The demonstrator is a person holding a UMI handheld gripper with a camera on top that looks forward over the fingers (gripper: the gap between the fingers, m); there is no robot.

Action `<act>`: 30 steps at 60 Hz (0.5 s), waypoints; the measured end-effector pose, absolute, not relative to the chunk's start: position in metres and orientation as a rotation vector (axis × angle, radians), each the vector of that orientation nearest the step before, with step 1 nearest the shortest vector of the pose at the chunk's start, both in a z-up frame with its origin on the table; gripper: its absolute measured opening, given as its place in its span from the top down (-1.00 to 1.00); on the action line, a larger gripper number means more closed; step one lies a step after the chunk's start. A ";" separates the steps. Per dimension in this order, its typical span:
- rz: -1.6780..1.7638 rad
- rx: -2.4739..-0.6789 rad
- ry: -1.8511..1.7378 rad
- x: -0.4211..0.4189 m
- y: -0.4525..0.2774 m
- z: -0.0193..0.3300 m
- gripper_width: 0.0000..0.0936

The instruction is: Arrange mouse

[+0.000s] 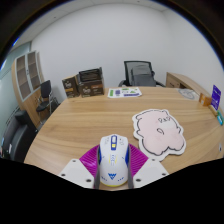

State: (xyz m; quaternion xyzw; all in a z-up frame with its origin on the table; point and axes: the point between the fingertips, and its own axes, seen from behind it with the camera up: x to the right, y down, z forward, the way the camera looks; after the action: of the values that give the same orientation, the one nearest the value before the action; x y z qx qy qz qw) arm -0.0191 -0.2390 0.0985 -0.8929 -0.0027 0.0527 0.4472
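A white mouse with blue and yellow accents sits between my gripper's fingers, its nose pointing away from me. Both magenta pads press against its sides, so the gripper is shut on it. Just ahead and to the right lies a pink cloud-shaped mouse mat with a white border, flat on the wooden table. The mouse's front end is close to the mat's near left edge.
A book or packet lies at the table's far side. A black office chair stands behind the table, shelving along the back wall, more chairs to the left. A purple-and-blue box is at the far right.
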 end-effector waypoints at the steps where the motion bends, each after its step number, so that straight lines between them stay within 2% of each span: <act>1: 0.125 -2.203 -0.006 -0.012 -0.231 0.103 0.20; 5: 0.096 -2.182 0.023 0.031 -0.191 0.118 0.20; 12: 0.022 -2.194 0.067 0.100 -0.136 0.113 0.20; 20: -0.016 -2.245 0.061 0.144 -0.101 0.088 0.20; 30: 0.006 -2.305 0.011 0.152 -0.082 0.062 0.20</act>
State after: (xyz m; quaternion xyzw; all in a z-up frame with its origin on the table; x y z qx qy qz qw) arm 0.1519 -0.0822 0.0617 -0.9138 0.0045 0.0024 0.4062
